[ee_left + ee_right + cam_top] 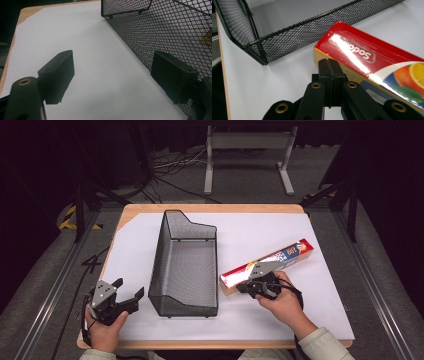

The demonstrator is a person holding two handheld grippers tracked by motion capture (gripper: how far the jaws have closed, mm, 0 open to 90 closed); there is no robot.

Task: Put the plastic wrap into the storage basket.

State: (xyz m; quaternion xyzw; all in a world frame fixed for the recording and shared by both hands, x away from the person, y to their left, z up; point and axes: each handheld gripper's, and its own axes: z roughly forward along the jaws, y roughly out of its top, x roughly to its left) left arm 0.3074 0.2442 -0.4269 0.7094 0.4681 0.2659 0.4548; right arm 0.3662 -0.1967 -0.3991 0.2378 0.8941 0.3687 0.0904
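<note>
High view: a wooden bench [135, 211] covered by a white sheet [260, 232] carries a black wire-mesh basket [170, 265] at centre and a long red cling-film box [272, 262] to its right. The box lies flat on the sheet, slanted, with its near end just beside the basket's right wall and its far end pointing away toward the bench's right rear.

The right hand-held gripper [250, 287] is at the near end of the box, held in the person's right hand [285, 302]. In the right gripper view its two black jaws are pressed together with nothing between them, and their tips stand at the lower edge of the box's near corner [352, 53]; whether they touch the cardboard cannot be told. The basket's corner [259, 53] lies beyond, to the left in that view.

The left hand-held gripper [127, 292] is held in the left hand [105, 330] near the bench's front left corner, just left of the basket. In the left gripper view its jaws stand wide apart over the bare sheet [100, 62], holding nothing; the right-hand jaw is just beside the basket's mesh wall [162, 32], apart from it.
</note>
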